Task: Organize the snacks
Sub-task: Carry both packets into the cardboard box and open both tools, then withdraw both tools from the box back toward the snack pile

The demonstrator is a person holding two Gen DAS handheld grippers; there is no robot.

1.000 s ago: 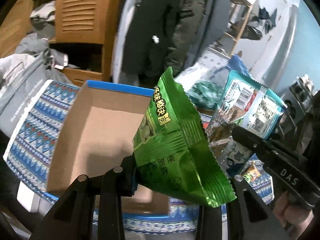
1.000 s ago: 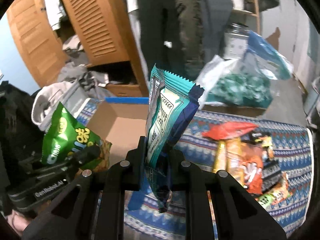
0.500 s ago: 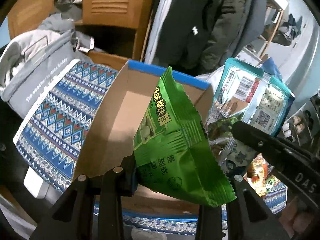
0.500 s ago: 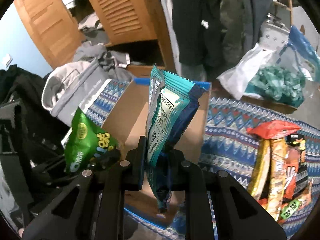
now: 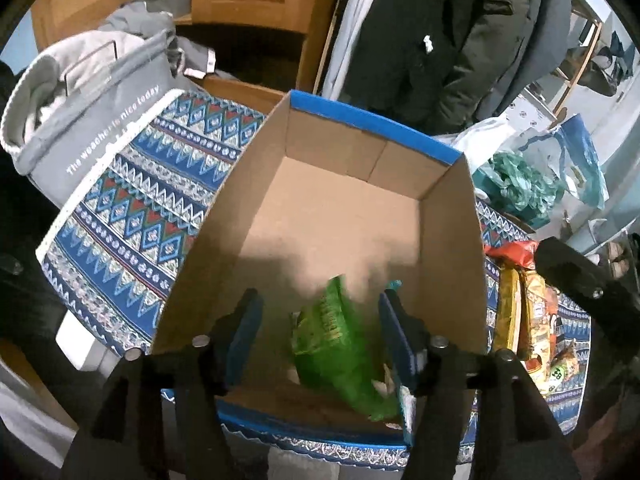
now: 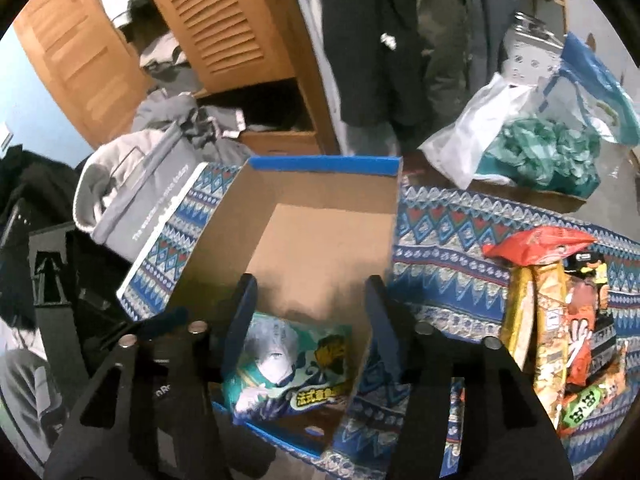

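Observation:
An open cardboard box (image 5: 344,208) with a blue rim stands on a patterned blue cloth; it also shows in the right wrist view (image 6: 320,256). My left gripper (image 5: 320,320) is open above the box's near end, and a green snack bag (image 5: 336,356) lies blurred inside the box between its fingers. My right gripper (image 6: 306,304) is open over the box's near right corner, and a teal snack bag (image 6: 288,368) with a cartoon figure lies in the box below it.
More snack packs (image 6: 560,320), red, yellow and orange, lie on the cloth (image 6: 448,232) right of the box. A grey fabric basket (image 5: 92,104) stands at the left. A plastic bag (image 6: 540,140) sits behind. Wooden louvred doors and hanging coats are at the back.
Both grippers have opened and let go of their bags. The green bag and the teal bag have dropped into the box. Both grippers moved over the box.

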